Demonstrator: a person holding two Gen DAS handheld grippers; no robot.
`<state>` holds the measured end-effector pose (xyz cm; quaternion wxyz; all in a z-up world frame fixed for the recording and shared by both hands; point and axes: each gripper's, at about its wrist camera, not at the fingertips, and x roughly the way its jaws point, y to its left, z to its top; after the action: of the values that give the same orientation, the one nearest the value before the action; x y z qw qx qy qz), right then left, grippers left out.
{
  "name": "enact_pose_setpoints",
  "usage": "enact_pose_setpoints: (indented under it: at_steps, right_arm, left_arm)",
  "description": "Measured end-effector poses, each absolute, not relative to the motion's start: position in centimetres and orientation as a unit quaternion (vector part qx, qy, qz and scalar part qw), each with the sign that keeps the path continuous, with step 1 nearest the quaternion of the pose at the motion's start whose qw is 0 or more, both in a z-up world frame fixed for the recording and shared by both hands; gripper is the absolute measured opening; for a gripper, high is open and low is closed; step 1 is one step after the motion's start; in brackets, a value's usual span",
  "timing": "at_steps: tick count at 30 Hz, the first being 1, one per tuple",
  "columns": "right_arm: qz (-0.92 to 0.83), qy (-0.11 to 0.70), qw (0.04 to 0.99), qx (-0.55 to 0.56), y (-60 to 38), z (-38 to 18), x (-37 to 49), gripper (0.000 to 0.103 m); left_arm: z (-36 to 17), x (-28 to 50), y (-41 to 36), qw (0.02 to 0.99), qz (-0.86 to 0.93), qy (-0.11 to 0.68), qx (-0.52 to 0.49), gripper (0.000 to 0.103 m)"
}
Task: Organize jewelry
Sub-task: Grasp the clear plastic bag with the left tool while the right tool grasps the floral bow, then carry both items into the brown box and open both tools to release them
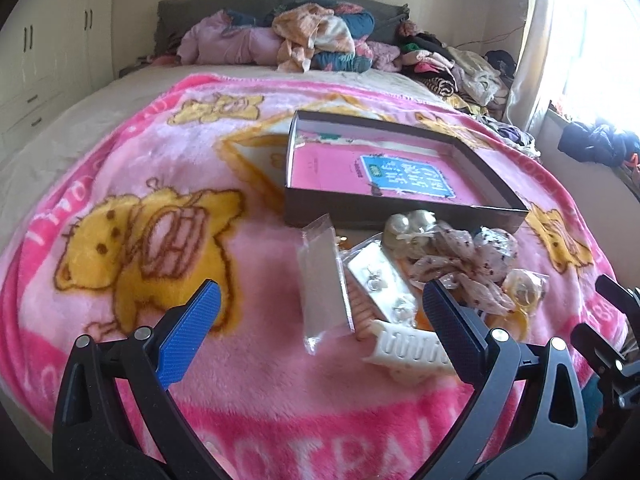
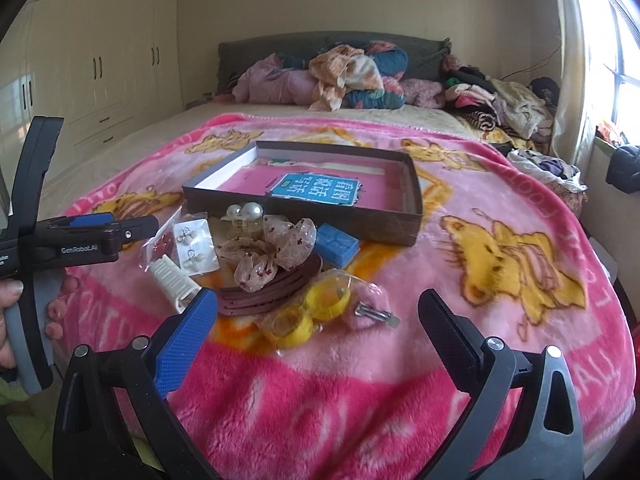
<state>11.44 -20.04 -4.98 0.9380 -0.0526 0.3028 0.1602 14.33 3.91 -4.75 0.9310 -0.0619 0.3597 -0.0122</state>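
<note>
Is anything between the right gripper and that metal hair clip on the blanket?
Nothing visible. The right gripper is open, and only bare pink blanket lies before the hair clip; the yellow bagged items sit beside it.

- The left gripper has black angular arms with round silver screws at the joints.
- Its fingers carry blue ribbed pads.
- The right gripper has the same black frame and blue pads.
- The left gripper's side reads "GenRobot.AI" in white, above a grey handle.
</note>
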Motion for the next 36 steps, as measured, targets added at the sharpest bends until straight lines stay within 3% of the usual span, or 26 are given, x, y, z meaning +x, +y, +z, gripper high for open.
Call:
enact_pose_setpoints:
  at_steps: [7, 14, 20, 29, 36]
  right_arm:
    - [0.188, 0.319, 0.927, -0.058, -18.7, -5.2, 14.8, 0.097]
    - [0.205, 0.337, 0.917, -0.055, -17.8, -5.4, 17.7, 0.086]
    - [0.212, 0.356, 0.908, -0.061, -16.8, -5.9, 20.1, 0.065]
    - [0.226, 0.371, 0.897, -0.078, -15.0, -6.9, 21.6, 0.011]
    - [0.214, 0.352, 0.910, -0.043, -16.3, -6.4, 20.7, 0.004]
  left_arm:
    - [-6.2, 15.6, 5.5, 0.917, -0.016, 0.390, -0.081, 0.092]
    - [-7.2, 16.5, 6.0, 0.903, -0.056, 0.410, -0.115, 0.072]
    - [-7.6, 16.8, 5.8, 0.899, -0.080, 0.413, -0.123, 0.049]
    - [-8.2, 16.9, 6.6, 0.893, -0.095, 0.419, -0.134, 0.017]
    - [-7.1, 15.8, 7.0, 0.905, -0.092, 0.399, -0.115, 0.015]
